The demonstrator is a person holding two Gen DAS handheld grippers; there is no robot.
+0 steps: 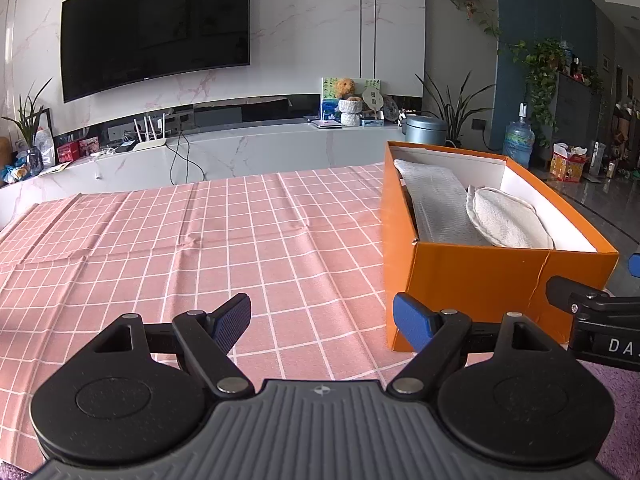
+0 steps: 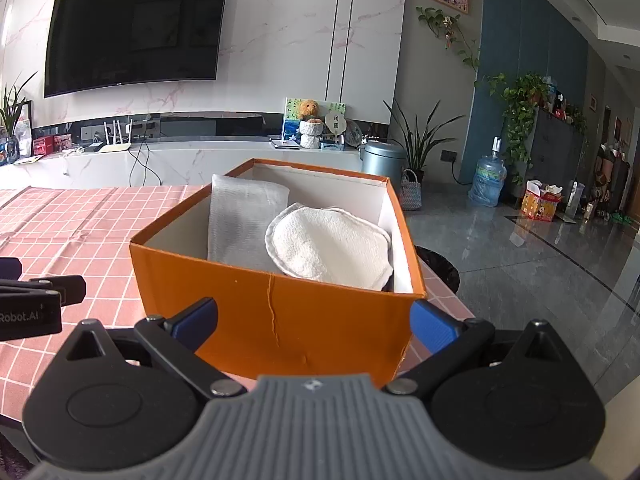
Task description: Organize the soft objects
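From the left wrist camera, the left gripper hangs low over the pink checked tablecloth with its two blue-padded fingers spread wide and nothing between them. Its right finger lies in front of the near left corner of the orange cardboard box, though the fisheye makes it hard to say whether pad and cardboard actually touch. Inside the box a grey folded cloth lies along the left wall, and a round white quilted pad rests to its right, overlapping its edge. Part of the other tool juts in at the right margin of this view. From the right wrist camera, the right gripper faces the near wall of the orange box, its fingers splayed broadly, one before each end of that wall, gripping nothing. The near wall shows a vertical crease down its middle. The grey cloth runs back along the left inside wall, and the white pad lies partly on it, leaning toward the right wall.
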